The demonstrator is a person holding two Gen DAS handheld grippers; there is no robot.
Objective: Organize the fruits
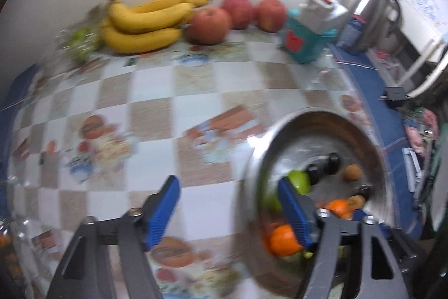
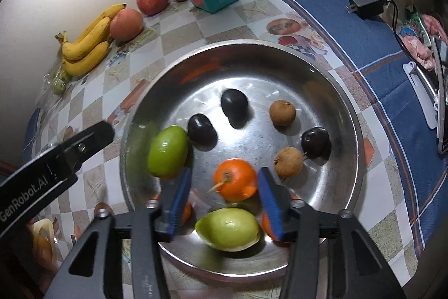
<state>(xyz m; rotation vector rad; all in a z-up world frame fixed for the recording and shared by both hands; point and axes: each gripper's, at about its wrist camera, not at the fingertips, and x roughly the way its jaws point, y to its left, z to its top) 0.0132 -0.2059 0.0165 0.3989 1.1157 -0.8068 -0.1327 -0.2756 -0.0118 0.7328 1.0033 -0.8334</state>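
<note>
Blue pads of my left gripper [image 1: 229, 210] fill the bottom of the left wrist view, spread wide with nothing between them; the right-hand pad [image 1: 294, 215] overlaps the near left rim of the steel bowl [image 1: 364, 131], so the bowl lies ahead and to the right of this hand, while the bananas [image 1: 145, 24] and three apples [image 1: 208, 25] sit far ahead along the wall. This view is smeared, so I can't tell the small fruits apart well here. From the right wrist, my right gripper [image 2: 224, 203] is also parted and empty, hanging over the near side of the bowl, with the tangerine [image 2: 235, 180] directly ahead between the pad lines and a green fruit [image 2: 228, 229] lying crosswise just under them. A second green fruit [image 2: 168, 152] is ahead-left. I judge the right hand is the nearer one for the tangerine.
</note>
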